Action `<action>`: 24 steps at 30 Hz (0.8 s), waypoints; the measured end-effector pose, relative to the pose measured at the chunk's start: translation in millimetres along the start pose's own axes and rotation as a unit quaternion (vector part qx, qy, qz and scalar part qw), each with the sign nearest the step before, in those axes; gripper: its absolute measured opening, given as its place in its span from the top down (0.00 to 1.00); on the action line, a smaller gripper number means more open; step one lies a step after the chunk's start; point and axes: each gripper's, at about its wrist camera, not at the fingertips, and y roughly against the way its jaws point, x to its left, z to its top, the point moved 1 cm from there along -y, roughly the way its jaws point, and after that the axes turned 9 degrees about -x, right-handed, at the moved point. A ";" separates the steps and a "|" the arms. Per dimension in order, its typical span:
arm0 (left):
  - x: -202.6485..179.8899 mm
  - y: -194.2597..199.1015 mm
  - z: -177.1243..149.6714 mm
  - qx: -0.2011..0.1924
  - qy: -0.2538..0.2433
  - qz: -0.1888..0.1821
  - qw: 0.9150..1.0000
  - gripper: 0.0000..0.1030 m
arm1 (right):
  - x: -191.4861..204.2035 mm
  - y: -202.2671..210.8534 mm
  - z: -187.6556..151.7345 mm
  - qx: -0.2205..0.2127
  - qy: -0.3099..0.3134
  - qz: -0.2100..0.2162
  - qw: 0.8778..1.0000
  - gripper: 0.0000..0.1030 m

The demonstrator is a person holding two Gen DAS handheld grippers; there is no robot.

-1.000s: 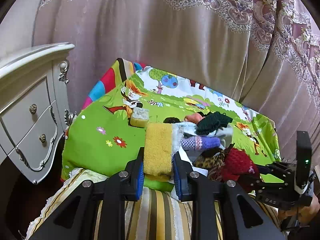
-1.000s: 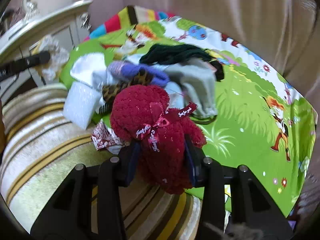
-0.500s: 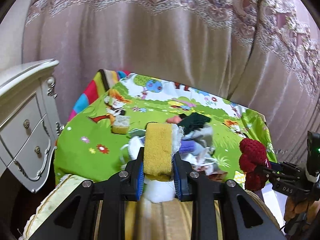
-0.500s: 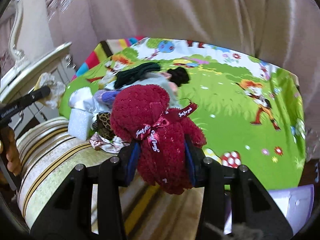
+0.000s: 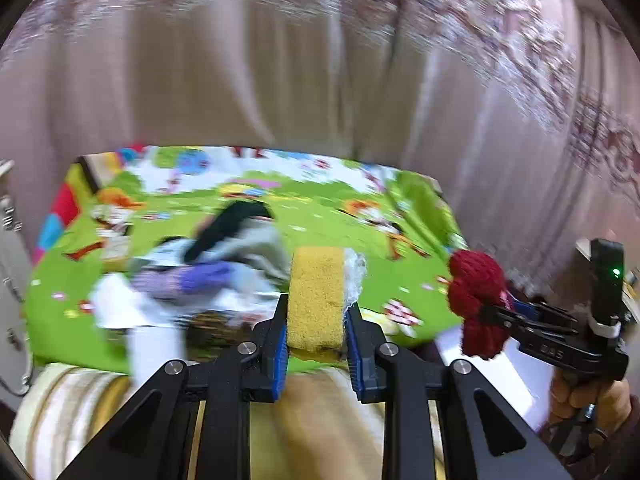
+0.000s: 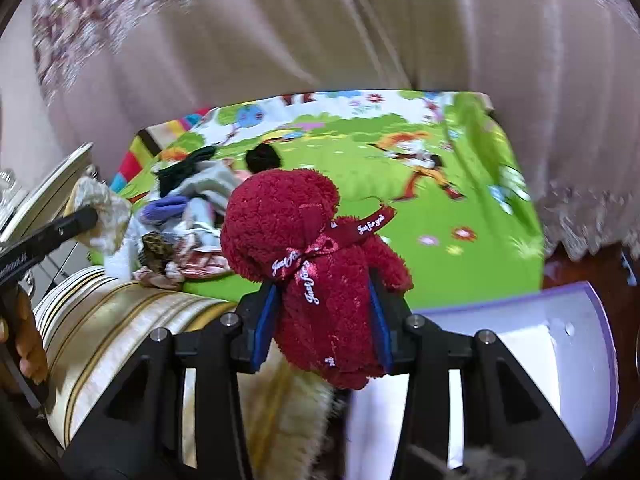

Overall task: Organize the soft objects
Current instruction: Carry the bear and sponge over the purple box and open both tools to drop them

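The left gripper [image 5: 316, 320] pinches a yellow sponge [image 5: 316, 300] upright between its blue pads, a strip of white scrubbing fibre along the sponge's right edge. The squeeze looks light, probably because the sponge is soft and a firmer grip would crush it. Seen from this camera, the sponge hangs in the air at about 6 o'clock of a bright green cartoon play mat [image 5: 340, 216] spread over a raised surface.

At 9 o'clock from the sponge, a blurred pile of soft things [image 5: 208, 264] lies on the mat: dark, grey, purple and white fabrics tangled together. These appear to be the items not yet sorted.

At 3 o'clock, the right gripper [image 6: 324, 312] has its jaws pressed against the body of a dark red plush bear [image 6: 316, 260] with a ribbon bow at the neck. The bear is carried head up, clear of the mat, and sits just above a white box with a purple rim [image 6: 568, 344] at 4 o'clock in the right camera. That box is likely the destination.

A striped cream cushion [image 6: 120, 320] lies along the near edge, between both grippers and the pile. A pale nightstand [image 6: 44, 196] stands at 9 o'clock, and pink curtains [image 6: 360, 40] fill the background
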 end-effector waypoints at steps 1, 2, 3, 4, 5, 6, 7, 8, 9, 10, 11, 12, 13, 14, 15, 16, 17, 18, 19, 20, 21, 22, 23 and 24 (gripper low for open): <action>-11.7 -3.5 -1.5 0.005 -0.008 -0.013 1.000 0.75 | -6.3 3.1 -2.2 0.000 -0.006 -0.008 1.000 0.56; -24.8 -6.9 -3.3 0.011 -0.017 -0.026 0.999 0.75 | -14.7 6.9 -5.4 0.000 -0.013 -0.020 1.000 0.56; -35.0 -9.9 -4.7 0.016 -0.025 -0.036 0.999 0.75 | -20.3 9.7 -7.9 0.000 -0.017 -0.029 0.999 0.56; -45.3 -13.1 -6.8 0.023 -0.032 -0.049 0.998 0.75 | -27.7 12.6 -11.5 0.003 -0.020 -0.045 0.999 0.56; -57.2 -17.3 -9.1 0.032 -0.039 -0.064 0.997 0.75 | -32.5 14.1 -13.4 0.005 -0.021 -0.054 0.998 0.56; -67.7 -21.9 -10.7 0.039 -0.045 -0.073 0.996 0.75 | -38.1 16.2 -16.4 0.006 -0.022 -0.065 0.998 0.56; -76.8 -26.1 -12.3 0.048 -0.050 -0.083 0.994 0.75 | -44.9 18.1 -19.7 0.008 -0.027 -0.075 0.997 0.56; -87.9 -32.3 -14.6 0.060 -0.057 -0.096 0.992 0.75 | -52.0 19.4 -22.8 0.011 -0.034 -0.085 0.996 0.56; -95.7 -36.6 -16.4 0.070 -0.059 -0.105 0.990 0.75 | -59.2 21.9 -26.8 0.014 -0.041 -0.094 0.995 0.56; -106.0 -42.7 -18.6 0.083 -0.061 -0.118 0.988 0.75 | -67.0 22.7 -30.3 0.017 -0.049 -0.101 0.994 0.56; -112.3 -47.2 -20.1 0.093 -0.063 -0.126 0.986 0.75 | -72.9 23.1 -32.8 0.021 -0.056 -0.106 0.993 0.56; -122.1 -52.6 -22.6 0.106 -0.068 -0.135 0.983 0.75 | -80.2 22.9 -36.3 0.027 -0.066 -0.112 0.991 0.56; -128.7 -55.3 -24.0 0.112 -0.070 -0.141 0.981 0.75 | -89.2 22.3 -40.6 0.035 -0.078 -0.119 0.989 0.56; -136.0 -59.0 -26.6 0.121 -0.071 -0.149 0.979 0.75 | -94.2 22.3 -43.6 0.038 -0.085 -0.122 0.988 0.56; -142.6 -63.2 -29.7 0.130 -0.074 -0.155 0.976 0.75 | -99.4 22.8 -47.0 0.041 -0.092 -0.124 0.987 0.55; -148.4 -67.9 -31.8 0.137 -0.076 -0.159 0.975 0.75 | -105.5 22.7 -50.1 0.044 -0.100 -0.126 0.986 0.55; -154.5 -72.9 -34.5 0.144 -0.078 -0.163 0.973 0.75 | -110.7 22.4 -52.6 0.045 -0.106 -0.128 0.985 0.55; -158.8 -77.8 -36.4 0.151 -0.079 -0.166 0.971 0.75 | -114.2 21.5 -53.8 0.046 -0.110 -0.130 0.984 0.55; -162.9 -83.2 -38.3 0.158 -0.078 -0.169 0.970 0.75 | -116.9 21.1 -54.8 0.046 -0.113 -0.132 0.984 0.54; -166.6 -88.7 -39.8 0.164 -0.077 -0.170 0.969 0.75 | -118.6 21.2 -56.0 0.046 -0.116 -0.133 0.983 0.53; -169.1 -93.9 -40.5 0.168 -0.077 -0.170 0.968 0.75 | -120.7 22.0 -57.7 0.046 -0.119 -0.132 0.983 0.52; -172.4 -97.8 -41.8 0.171 -0.079 -0.170 0.967 0.74 | -123.9 20.6 -58.3 0.046 -0.122 -0.132 0.983 0.52; -174.9 -102.5 -42.9 0.177 -0.079 -0.169 0.966 0.74 | -124.9 18.0 -58.4 0.047 -0.123 -0.133 0.982 0.52; -177.2 -104.6 -43.9 0.182 -0.078 -0.168 0.966 0.74 | -126.5 15.4 -58.4 0.048 -0.123 -0.133 0.982 0.52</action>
